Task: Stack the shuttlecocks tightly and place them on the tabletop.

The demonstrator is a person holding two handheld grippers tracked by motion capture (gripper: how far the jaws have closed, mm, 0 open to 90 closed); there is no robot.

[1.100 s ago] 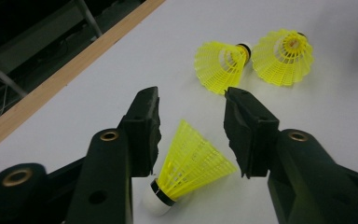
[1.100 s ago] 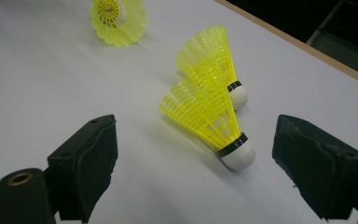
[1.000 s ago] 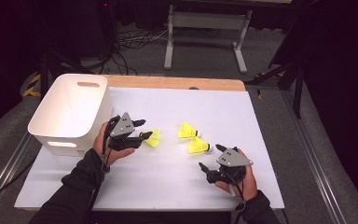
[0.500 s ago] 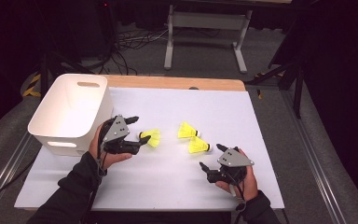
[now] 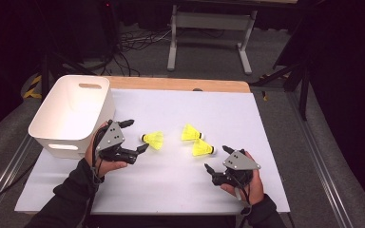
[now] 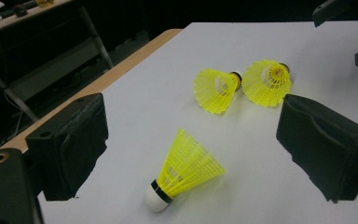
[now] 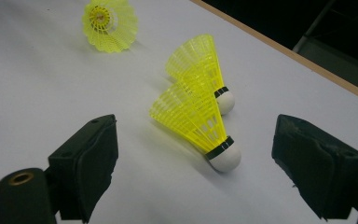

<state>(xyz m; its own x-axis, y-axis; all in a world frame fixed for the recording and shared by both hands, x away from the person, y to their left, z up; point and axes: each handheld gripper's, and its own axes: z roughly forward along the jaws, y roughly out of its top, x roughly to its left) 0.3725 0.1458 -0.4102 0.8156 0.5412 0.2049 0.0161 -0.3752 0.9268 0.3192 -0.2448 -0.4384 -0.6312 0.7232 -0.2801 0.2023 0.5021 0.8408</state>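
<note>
Three yellow shuttlecocks lie on the white table sheet (image 5: 180, 180). The left one (image 5: 153, 139) (image 6: 186, 168) rests on its side, white cork toward my left gripper (image 5: 135, 135) (image 6: 194, 112). That gripper's jaws have just been opening and now stand wide. The shuttlecock lies just ahead of the gap, touched by neither pad. The other two shuttlecocks (image 5: 190, 132) (image 5: 202, 148) lie together at mid-table. My right gripper (image 5: 217, 158) (image 7: 196, 128) is open just short of the nearer one (image 7: 200, 123), with the second (image 7: 200, 60) behind it.
A white plastic bin (image 5: 73, 111) stands at the table's left, right beside my left hand. The table's wooden far edge (image 5: 180, 84) runs behind the sheet. Bare sheet stretches in front of both grippers and to the far right.
My left gripper's jaws have opened and the hand has drawn back a little to the left. The left shuttlecock stays on the sheet. The right gripper has not moved.
</note>
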